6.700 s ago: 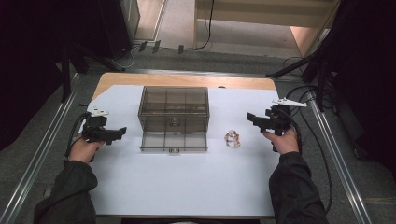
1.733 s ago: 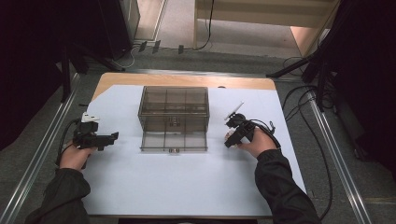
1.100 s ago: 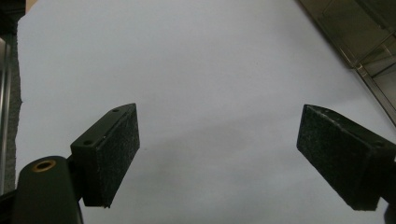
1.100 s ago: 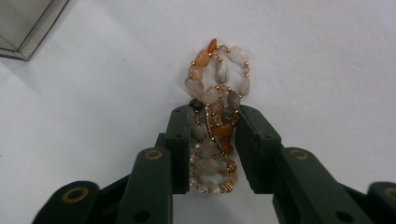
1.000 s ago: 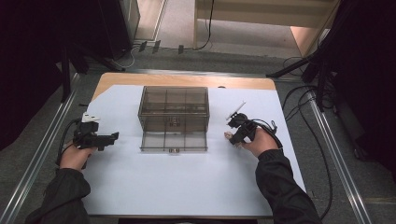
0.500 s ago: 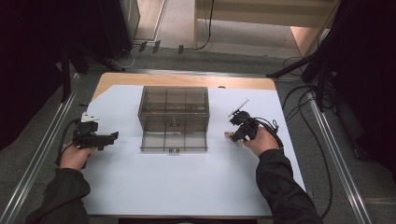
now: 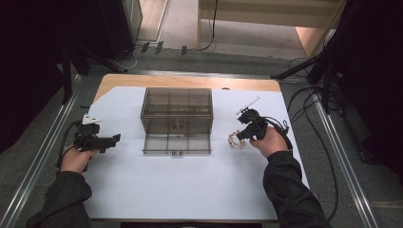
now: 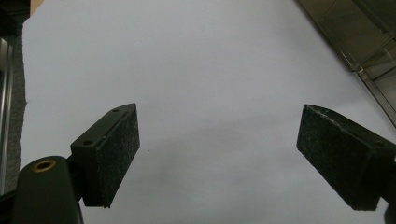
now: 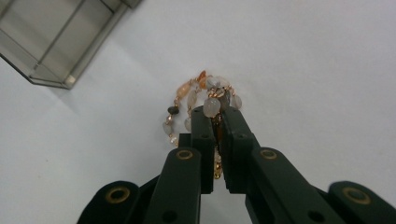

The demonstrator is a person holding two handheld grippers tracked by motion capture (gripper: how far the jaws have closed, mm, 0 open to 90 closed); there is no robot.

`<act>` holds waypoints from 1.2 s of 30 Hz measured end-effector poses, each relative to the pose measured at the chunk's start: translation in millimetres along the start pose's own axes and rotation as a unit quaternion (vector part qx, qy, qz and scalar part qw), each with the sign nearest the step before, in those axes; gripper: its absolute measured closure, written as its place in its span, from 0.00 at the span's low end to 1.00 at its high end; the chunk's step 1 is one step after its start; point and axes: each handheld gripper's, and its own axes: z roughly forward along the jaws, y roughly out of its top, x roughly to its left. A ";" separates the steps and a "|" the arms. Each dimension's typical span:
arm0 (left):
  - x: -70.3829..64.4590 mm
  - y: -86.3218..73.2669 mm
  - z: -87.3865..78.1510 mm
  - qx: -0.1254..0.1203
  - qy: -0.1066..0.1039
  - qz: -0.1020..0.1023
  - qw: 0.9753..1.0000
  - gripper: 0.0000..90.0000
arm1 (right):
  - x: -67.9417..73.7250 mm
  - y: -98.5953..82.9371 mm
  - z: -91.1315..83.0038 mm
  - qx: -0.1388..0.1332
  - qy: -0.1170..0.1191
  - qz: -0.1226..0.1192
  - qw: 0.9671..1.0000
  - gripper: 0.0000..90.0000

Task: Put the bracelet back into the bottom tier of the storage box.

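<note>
Item: bracelet [image 9: 201, 100], beaded, pale stones on gold links; lies on the white surface [image 7: 190, 190] just right of the box [image 7: 177, 119], apart from it. Right gripper [image 9: 215, 122]: fingers [image 9: 201, 135] clenched on one side of the bracelet, beads bulging above the tips, the rest of the loop resting on the surface (whether any part is lifted clear cannot be told). Left gripper [image 8: 219, 154]: fingers [image 8: 112, 154] released, wide apart, nothing between them; held low over bare surface, well left of the box. Box: smoked clear plastic, divided into compartments, with a shallow drawer [image 7: 177, 143] pulled out at the front, also divided; compartments look empty. Step in hand, as judged: the pick-up of the bracelet, grip made, lift not yet evident. Next move calls for: a straight lift so the loose loop hangs free; carry leftward over the open drawer; lower into one compartment without snagging beads on a divider; the left gripper may need to steady the box. Surface: white sheet over a wooden top, wood showing at the far edge. Room: dim; grey floor, metal rails either side, cables trailing at right, dark stands beyond.
</note>
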 end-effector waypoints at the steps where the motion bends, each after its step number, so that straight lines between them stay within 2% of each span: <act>1: 0.2 0.0 0.0 0.001 -0.001 0.001 1.000 0.16 | -0.6 0.3 -4.6 -0.014 0.002 -0.002 1.000 0.96; 3: 0.3 0.1 0.0 0.000 -0.001 0.001 1.000 0.16 | -0.5 0.5 -7.1 -0.018 0.006 0.001 1.000 0.96; 7: 0.4 0.6 0.4 0.000 -0.001 0.001 1.000 0.16 | 1.2 1.6 -21.2 -0.048 0.011 -0.001 0.999 0.96; 12: -0.3 1.7 1.0 0.001 -0.001 0.002 1.000 0.16 | 5.1 1.9 -34.9 -0.072 0.012 0.001 0.997 0.96; 20: -1.5 3.1 2.5 -0.001 -0.003 0.002 1.000 0.16 | 9.2 2.2 -51.8 -0.096 0.016 -0.004 0.995 0.96; 25: -2.0 3.8 3.3 0.000 -0.004 0.005 1.000 0.16 | 12.5 2.1 -67.7 -0.123 0.013 -0.005 0.992 0.96; 33: -2.8 4.4 4.0 0.001 -0.004 0.007 1.000 0.16 | 17.5 2.4 -80.8 -0.139 0.013 -0.012 0.990 0.96; 36: -3.0 4.5 4.3 0.000 -0.004 0.005 1.000 0.16 | 23.1 3.7 -87.2 -0.144 0.020 -0.019 0.989 0.96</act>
